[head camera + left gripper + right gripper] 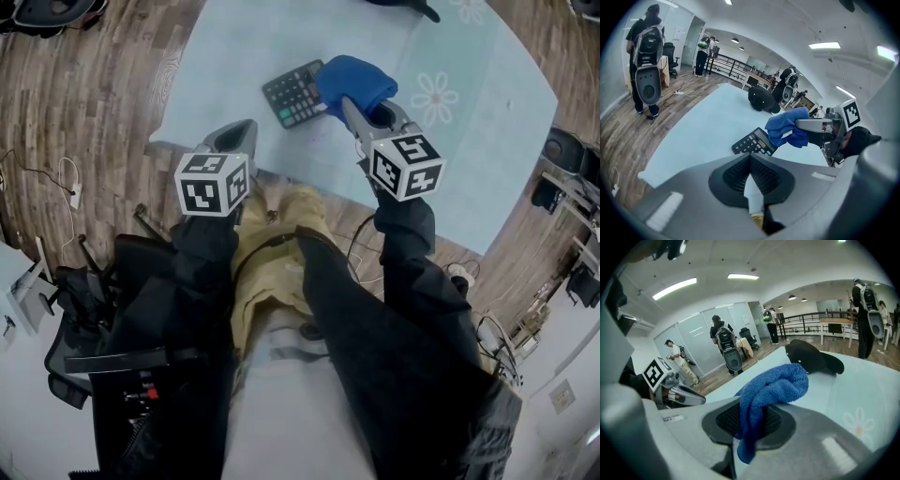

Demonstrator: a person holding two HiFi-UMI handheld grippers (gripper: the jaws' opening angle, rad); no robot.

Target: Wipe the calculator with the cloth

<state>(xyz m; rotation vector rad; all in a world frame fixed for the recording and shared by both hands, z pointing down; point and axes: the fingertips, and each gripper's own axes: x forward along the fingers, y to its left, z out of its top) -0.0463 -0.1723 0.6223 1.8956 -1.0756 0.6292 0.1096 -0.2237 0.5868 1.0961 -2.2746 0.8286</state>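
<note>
A dark calculator [293,93] lies on the pale blue table [469,150], also seen in the left gripper view [753,142]. My right gripper [352,106] is shut on a blue cloth [354,81], bunched over the calculator's right end; I cannot tell whether the two touch. In the right gripper view the cloth [776,385] hangs out from between the jaws of that gripper [754,404]. My left gripper [236,139] hovers over the table's near edge, left of the calculator. It is shut, with nothing in it [751,157]. The left gripper view shows the cloth [787,127] from the side.
A black cap [813,357] lies further back on the table [761,99]. Flower prints [434,97] mark the tablecloth. Cables and a black chair [84,328] are on the wooden floor to the left. People with backpacks [647,70] stand in the room.
</note>
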